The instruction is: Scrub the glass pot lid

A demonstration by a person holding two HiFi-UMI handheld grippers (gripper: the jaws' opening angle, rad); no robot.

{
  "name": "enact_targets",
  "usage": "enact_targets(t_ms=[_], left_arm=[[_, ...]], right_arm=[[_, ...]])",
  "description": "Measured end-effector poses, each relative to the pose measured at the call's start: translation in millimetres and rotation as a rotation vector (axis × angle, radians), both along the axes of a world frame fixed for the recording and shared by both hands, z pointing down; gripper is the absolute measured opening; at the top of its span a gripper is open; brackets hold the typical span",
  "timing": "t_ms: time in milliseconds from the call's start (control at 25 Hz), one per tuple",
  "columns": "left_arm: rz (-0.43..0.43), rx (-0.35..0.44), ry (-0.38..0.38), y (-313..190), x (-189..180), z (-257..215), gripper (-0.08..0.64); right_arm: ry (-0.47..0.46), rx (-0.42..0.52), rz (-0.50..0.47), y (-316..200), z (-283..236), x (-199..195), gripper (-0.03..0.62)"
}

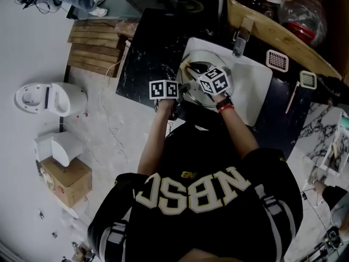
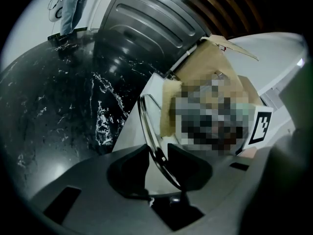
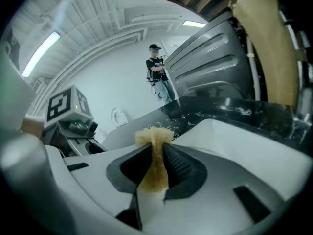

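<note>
Presently, the round glass pot lid (image 2: 145,116) with its steel rim is seen almost edge-on in the left gripper view, tilted up over the white rectangular sink basin (image 1: 255,81). Its rim is caught between the jaws of the left gripper (image 2: 157,153), which stand only narrowly apart. The steel band is touched by the tip of the left pad and by the inner face of the right pad, and a mere sliver of white is left showing beside it.

The right gripper (image 3: 156,148) is closed tightly on a tan fibrous scouring pad (image 3: 155,133). A frayed tuft of the pad is pushed out past the fingertips.

In the head view the lid is found at one o'clock of the picture's centre, within the basin. The left gripper is set at the lid's nine o'clock edge. The right gripper's marker cube is held over the lid's middle, with the jaws pointed towards ten o'clock. Whether the pad is pressed against the glass cannot be told.

A chrome tap (image 1: 240,37) is placed at the lid's one o'clock, and an open brown cardboard box (image 1: 267,10) farther out the same way. The black white-veined marble counter (image 1: 147,51) is spread at the lid's ten o'clock. In the right gripper view a standing person in dark clothes (image 3: 156,75) is seen at twelve o'clock of the jaws, well apart from them.
</note>
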State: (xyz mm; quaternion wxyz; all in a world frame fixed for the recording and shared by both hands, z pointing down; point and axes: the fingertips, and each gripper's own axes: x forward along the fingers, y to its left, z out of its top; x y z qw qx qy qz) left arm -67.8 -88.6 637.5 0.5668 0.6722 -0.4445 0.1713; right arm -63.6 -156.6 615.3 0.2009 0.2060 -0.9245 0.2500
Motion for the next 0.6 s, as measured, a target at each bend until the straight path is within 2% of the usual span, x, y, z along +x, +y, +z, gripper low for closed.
enact_targets(t_ms=[160, 600], left_arm=[[0.002, -0.005, 0.002, -0.3, 0.7, -0.1, 0.133], [0.0, 0.01, -0.009, 1.1, -0.9, -1.5, 0.132]], right_arm=[[0.096, 0.072, -0.096, 5.9, 23.3, -22.8, 0.072], [0.118, 0.11, 0.021, -34.0, 52.2, -19.0, 0.058]])
